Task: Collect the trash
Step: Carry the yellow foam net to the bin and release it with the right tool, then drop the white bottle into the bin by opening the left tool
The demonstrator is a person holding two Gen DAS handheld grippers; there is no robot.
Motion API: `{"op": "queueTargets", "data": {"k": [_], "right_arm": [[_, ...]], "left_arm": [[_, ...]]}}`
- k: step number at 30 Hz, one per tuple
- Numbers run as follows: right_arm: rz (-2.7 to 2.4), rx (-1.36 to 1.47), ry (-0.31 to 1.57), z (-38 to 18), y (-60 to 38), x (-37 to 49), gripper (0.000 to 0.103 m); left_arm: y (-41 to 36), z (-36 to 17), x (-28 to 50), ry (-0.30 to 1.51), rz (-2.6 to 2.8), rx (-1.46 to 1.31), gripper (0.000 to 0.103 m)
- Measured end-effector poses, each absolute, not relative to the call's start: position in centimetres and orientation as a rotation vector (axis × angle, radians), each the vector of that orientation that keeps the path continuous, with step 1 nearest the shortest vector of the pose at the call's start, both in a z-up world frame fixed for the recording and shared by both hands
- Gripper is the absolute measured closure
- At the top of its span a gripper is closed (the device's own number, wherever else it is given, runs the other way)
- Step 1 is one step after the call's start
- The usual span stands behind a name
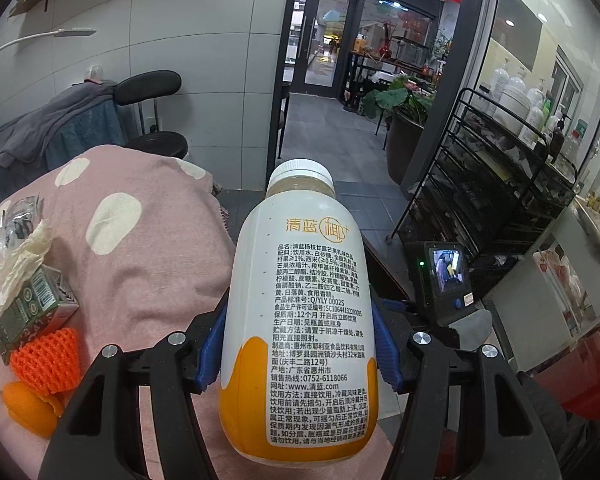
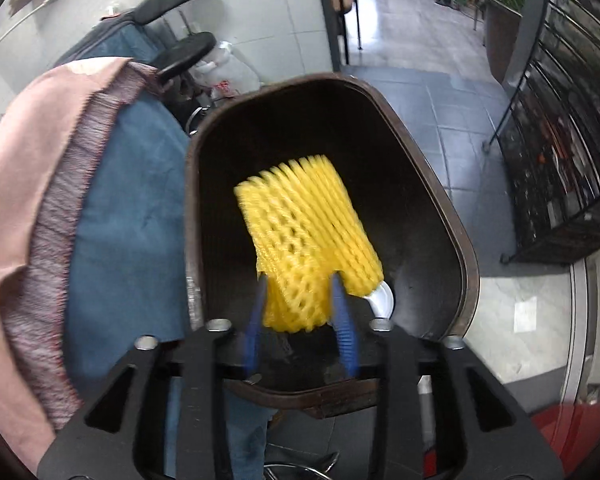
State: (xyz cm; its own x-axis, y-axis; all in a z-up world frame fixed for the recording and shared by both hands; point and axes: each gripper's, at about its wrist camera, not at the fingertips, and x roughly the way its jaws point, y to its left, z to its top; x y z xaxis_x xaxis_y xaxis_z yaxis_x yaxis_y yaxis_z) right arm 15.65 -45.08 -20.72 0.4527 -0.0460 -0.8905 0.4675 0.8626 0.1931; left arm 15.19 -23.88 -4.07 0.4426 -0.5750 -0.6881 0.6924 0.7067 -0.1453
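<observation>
My left gripper is shut on a white and orange drink bottle with a white cap, held above the pink dotted cloth. On the cloth at the left lie a green carton, crumpled tissue, a clear wrapper, an orange foam net and orange peel. My right gripper is shut on a yellow foam net and holds it over the open dark brown bin. A white object lies inside the bin.
A black wire rack with bottles stands at the right. A black stool and a grey-draped seat stand by the tiled wall. A small screen device sits beyond the bottle. A potted plant stands by the doorway.
</observation>
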Motion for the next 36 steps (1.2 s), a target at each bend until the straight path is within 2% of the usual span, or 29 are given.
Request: {"op": "queueTargets", "data": {"k": [2,7,8,9,11,22,36], "right_arm": [[-0.340,0.480,1.052,-21.1,-45.3,15.0,0.048],[-0.346,0.502,1.024,-20.5,-44.6,13.0,0.048],[-0.345,0.512,1.015,-20.3,-44.6,12.6,0.045],[-0.349,0.521,1.005,-20.0,-44.6,12.3,0.036],[-0.377,0.526,0.979,-19.5,-44.7,11.2,0.031],[-0.493,0.552,0.886,-17.0,-46.9,6.6,0.031],[-0.576,0.547,0.870,-16.1,-48.0,4.3,0.028]], "left_arm": [[-24.9,-4.4,15.2,0.798,-0.803,0.180,0.043],[-26.6,-5.2,15.6,0.832,-0.814,0.201,0.043],[-27.0,-5.4,15.7,0.840,-0.818,0.206,0.043],[-27.3,-5.6,15.7,0.846,-0.818,0.212,0.043],[-28.2,-6.1,15.8,0.861,-0.818,0.228,0.043],[-33.5,-9.1,16.8,1.005,-0.815,0.293,0.043],[-37.7,-14.0,18.7,1.155,-0.747,0.428,0.043]]}}
